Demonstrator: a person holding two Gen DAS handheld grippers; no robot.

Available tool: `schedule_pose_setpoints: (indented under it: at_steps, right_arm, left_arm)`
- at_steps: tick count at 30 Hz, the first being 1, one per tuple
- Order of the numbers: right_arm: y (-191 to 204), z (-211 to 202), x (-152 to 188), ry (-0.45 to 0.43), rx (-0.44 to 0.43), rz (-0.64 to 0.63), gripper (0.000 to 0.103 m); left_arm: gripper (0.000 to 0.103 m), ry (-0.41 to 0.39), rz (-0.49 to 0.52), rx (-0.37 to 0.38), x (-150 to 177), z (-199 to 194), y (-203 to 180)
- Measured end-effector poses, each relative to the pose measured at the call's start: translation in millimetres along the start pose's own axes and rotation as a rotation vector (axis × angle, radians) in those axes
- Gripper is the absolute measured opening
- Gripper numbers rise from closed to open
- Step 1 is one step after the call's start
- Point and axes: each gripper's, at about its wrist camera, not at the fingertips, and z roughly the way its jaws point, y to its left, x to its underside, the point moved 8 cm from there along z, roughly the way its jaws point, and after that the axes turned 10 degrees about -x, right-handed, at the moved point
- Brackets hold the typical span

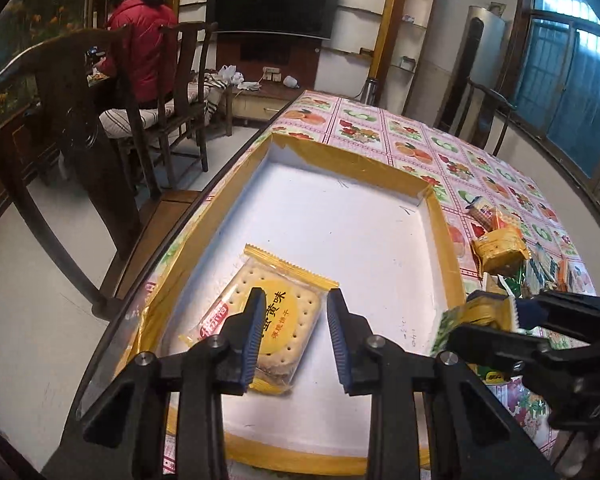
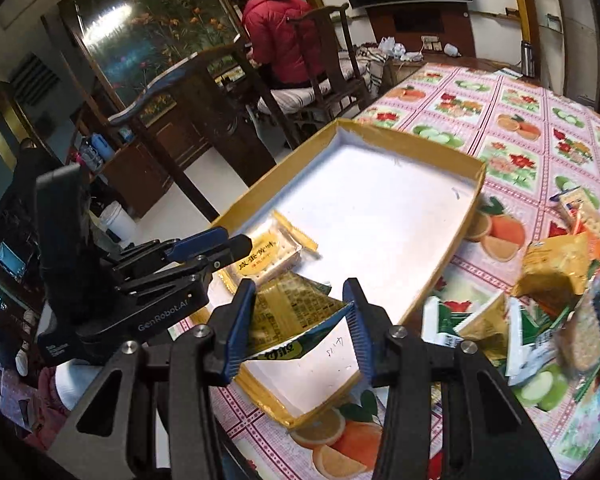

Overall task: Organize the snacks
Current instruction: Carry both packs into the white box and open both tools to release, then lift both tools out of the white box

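Right gripper (image 2: 298,328), lower centre, clamps a green-and-yellow snack packet (image 2: 296,320) over the tray (image 2: 420,148), left gripper (image 1: 292,336) spread wide above the cracker packet (image 1: 268,320) already inside; step: loading tray; next, probably release beside the crackers.

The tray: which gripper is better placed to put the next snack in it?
Right. The right gripper holds a green-yellow snack packet over the tray; the left gripper is open and empty.
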Motion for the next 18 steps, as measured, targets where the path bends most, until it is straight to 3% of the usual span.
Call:
schedule_pose_setpoints:
  at_steps: [4,6,8,10,12,18]
  right_arm:
    - [-11.6,36.6,10.4,0.064,0.037,0.026,0.047]
    - [-16.1,46.5,14.6,0.083,0.064,0.022,0.048]
    - [-17.7,52.0,17.6,0.091,0.092,0.008,0.048]
    - [-17.1,52.2,19.7,0.080,0.114,-0.009,0.053]
    - [-18.1,50.0,19.1,0.064,0.122,-0.018,0.064]
    - [-11.6,19.4,18.5,-0.011,0.130,-0.053,0.064]
  left_arm:
    - [0.034,-0.013,-0.017,0.012,2.3,-4.6,4.5]
    - [0.044,-0.026,-0.023,0.006,3.2,-10.2,4.2]
    - [0.058,-0.045,-0.024,-0.032,3.2,-16.7,5.6]
    - [0.061,-0.070,-0.019,-0.079,3.4,-24.7,5.8]
    - [0.064,-0.093,-0.006,-0.135,4.3,-33.9,5.0]
    - [0.076,-0.198,0.018,-0.236,3.6,-72.2,-7.6]
